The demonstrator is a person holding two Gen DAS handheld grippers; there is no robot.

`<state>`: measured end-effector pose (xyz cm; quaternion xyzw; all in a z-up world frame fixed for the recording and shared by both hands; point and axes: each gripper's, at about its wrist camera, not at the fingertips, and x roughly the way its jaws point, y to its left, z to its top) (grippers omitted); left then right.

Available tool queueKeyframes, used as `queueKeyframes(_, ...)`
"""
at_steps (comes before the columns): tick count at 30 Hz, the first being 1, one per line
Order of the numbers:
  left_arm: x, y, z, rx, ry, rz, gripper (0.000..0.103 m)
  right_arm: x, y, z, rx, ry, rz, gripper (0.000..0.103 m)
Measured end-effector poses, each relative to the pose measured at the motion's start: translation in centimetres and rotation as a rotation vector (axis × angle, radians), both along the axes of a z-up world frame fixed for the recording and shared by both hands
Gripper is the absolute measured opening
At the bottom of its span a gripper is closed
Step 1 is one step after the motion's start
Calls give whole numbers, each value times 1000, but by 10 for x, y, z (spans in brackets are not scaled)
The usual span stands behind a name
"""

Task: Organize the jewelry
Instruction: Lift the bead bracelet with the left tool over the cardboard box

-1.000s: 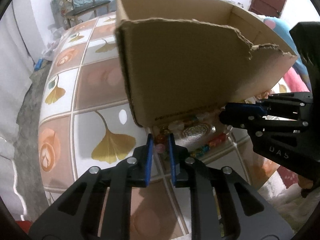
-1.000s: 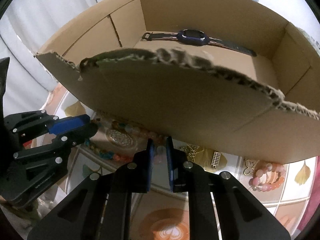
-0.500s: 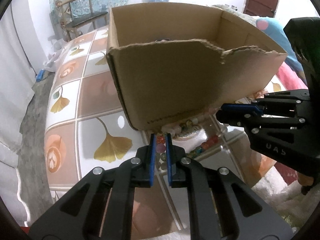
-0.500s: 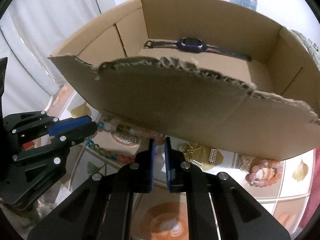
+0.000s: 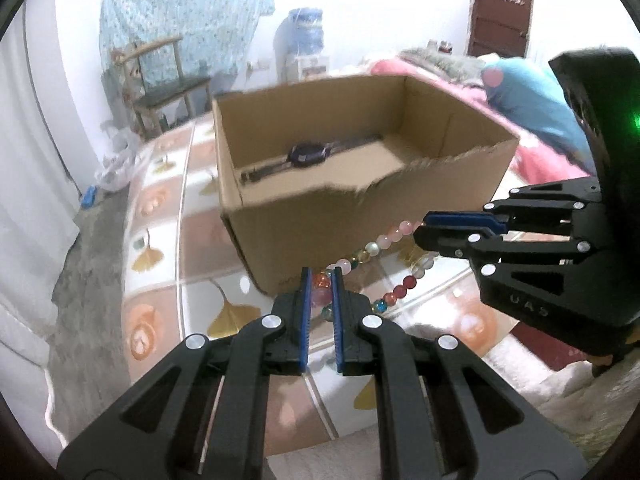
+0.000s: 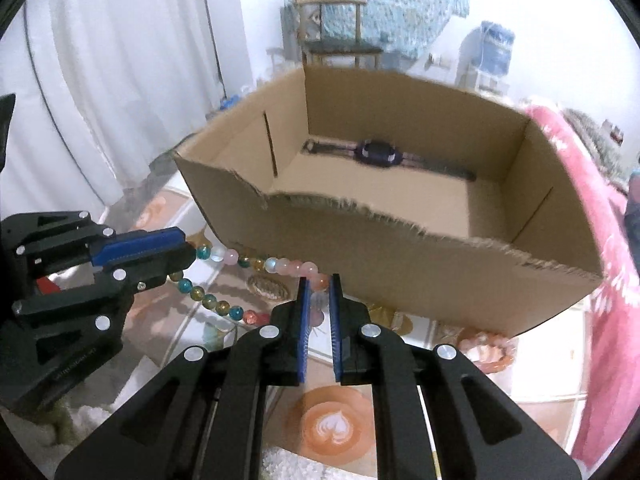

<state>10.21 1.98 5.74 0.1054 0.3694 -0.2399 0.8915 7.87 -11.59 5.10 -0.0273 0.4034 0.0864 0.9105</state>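
Note:
A string of coloured glass beads (image 5: 374,246) hangs taut in the air between my two grippers, in front of an open cardboard box (image 5: 304,224). My left gripper (image 5: 319,280) is shut on one end of the string, with pink and orange beads between its blue pads. My right gripper (image 6: 319,284) is shut on the other end. In the right wrist view the bead string (image 6: 272,265) runs from the left gripper (image 6: 186,250) to mine, with a second strand sagging below. A dark wristwatch (image 6: 378,152) lies on the floor of the box (image 6: 400,272).
The box stands on a table (image 5: 160,240) covered with a leaf and latte patterned cloth. A pink bead bracelet (image 6: 486,350) and an oval gold piece (image 6: 268,286) lie on the cloth by the box's near wall. A wooden chair (image 5: 168,80) stands behind.
Both grippers have risen and drawn back from the box, lifting the bead string off the cloth. The box's inside and the watch now show in both views.

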Motion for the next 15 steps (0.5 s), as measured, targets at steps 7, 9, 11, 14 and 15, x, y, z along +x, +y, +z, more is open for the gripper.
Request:
queueKeyframes(7,-7,-3,55,-58,-117,-53,9,-22,2,54,-27,-145,63,9)
queueKeyframes(9,-5,-2,72,-81,-150,-72,9,-24,1,69,-42,-197,76,9)
queueKeyframes(11,1,-2,92,-98,-195,-92,9,-22,-2,89,-60,-260,95,9)
queueKeyframes(14,19,-6,109,-91,-245,-116,9,-3,-9,106,-76,-302,111,9)
queueKeyframes(15,28,-8,111,-78,-252,-121,9,7,-13,109,-69,-300,118,9)
